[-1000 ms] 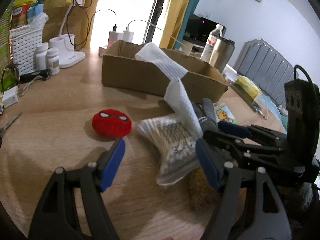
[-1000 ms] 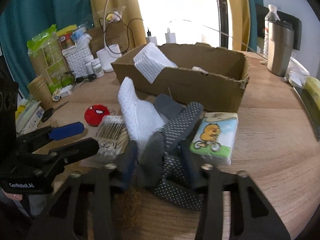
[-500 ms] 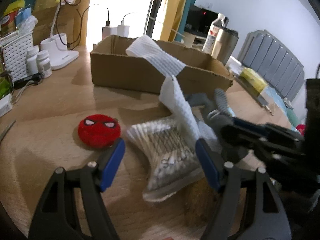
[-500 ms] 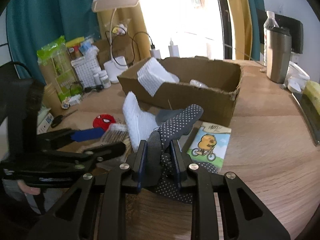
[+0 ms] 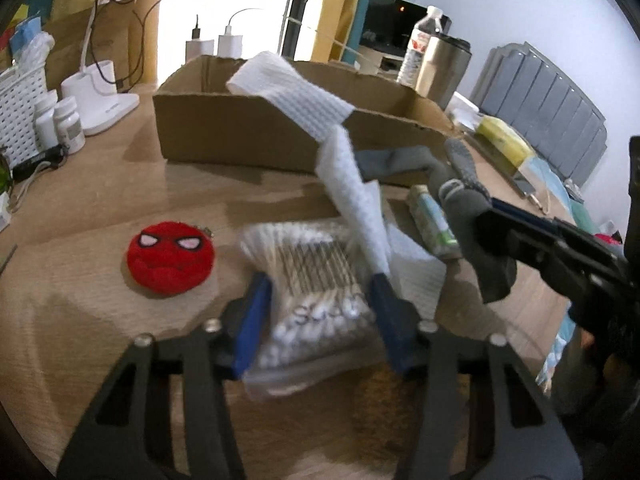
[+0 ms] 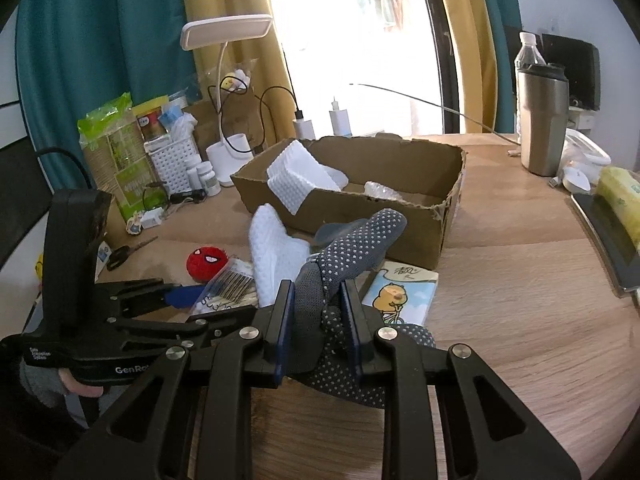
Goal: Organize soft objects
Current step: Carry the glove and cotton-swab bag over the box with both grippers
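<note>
A grey dotted glove [image 6: 360,240] hangs in my right gripper [image 6: 318,320], whose pads are shut on it, lifted a little off the wooden table. In the left wrist view the right gripper [image 5: 492,220] comes in from the right with the glove [image 5: 464,196]. My left gripper [image 5: 320,296] straddles a clear bag of cotton swabs [image 5: 312,272], its jaws closing with the blue pads touching the bag's sides. A white waffle cloth [image 5: 296,96] drapes from the cardboard box [image 5: 240,136] down onto the table. A red spider-mask plush [image 5: 170,258] lies left of the bag.
A cartoon tissue pack [image 6: 400,300] lies right of the glove. Behind the box [image 6: 424,236] are a white desk lamp [image 6: 226,32], a white basket [image 6: 172,160] and pill bottles. A steel tumbler [image 6: 542,120] and a dark tablet [image 6: 608,240] stand at the right. Scissors [image 6: 124,254] lie at the left.
The left jaws have narrowed around the bag of swabs as the gripper moved in over it. The right gripper shut on the glove and rose with it.
</note>
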`<state>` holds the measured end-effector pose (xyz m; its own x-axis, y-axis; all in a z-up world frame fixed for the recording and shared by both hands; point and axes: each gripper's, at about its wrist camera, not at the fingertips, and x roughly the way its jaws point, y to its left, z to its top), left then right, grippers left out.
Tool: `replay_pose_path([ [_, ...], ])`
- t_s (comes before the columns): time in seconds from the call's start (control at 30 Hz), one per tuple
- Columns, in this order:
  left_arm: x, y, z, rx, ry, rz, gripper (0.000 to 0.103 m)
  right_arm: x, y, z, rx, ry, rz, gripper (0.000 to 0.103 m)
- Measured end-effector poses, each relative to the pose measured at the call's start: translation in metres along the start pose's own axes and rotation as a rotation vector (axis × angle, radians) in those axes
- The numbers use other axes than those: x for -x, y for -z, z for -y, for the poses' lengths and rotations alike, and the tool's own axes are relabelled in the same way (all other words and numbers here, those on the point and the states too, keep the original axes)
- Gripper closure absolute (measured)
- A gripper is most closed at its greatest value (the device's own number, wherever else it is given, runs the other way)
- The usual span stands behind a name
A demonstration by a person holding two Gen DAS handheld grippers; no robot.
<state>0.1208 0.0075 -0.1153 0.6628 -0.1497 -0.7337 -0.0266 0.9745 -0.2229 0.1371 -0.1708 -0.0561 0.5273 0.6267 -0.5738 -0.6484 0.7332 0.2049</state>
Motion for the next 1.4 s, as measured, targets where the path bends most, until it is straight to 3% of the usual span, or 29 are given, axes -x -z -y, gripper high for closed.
replay_pose_path([
  [0.57, 0.049, -0.015, 0.006, -0.03, 0.046, 0.115, 0.058, 0.024, -0.015, -0.01, 0.034, 0.031, 0.058, 0.078],
  [1.4, 0.079, -0.052, -0.015, -0.02, 0.01, 0.224, 0.058, 0.025, -0.049, -0.007, 0.048, 0.059, 0.091, 0.078],
])
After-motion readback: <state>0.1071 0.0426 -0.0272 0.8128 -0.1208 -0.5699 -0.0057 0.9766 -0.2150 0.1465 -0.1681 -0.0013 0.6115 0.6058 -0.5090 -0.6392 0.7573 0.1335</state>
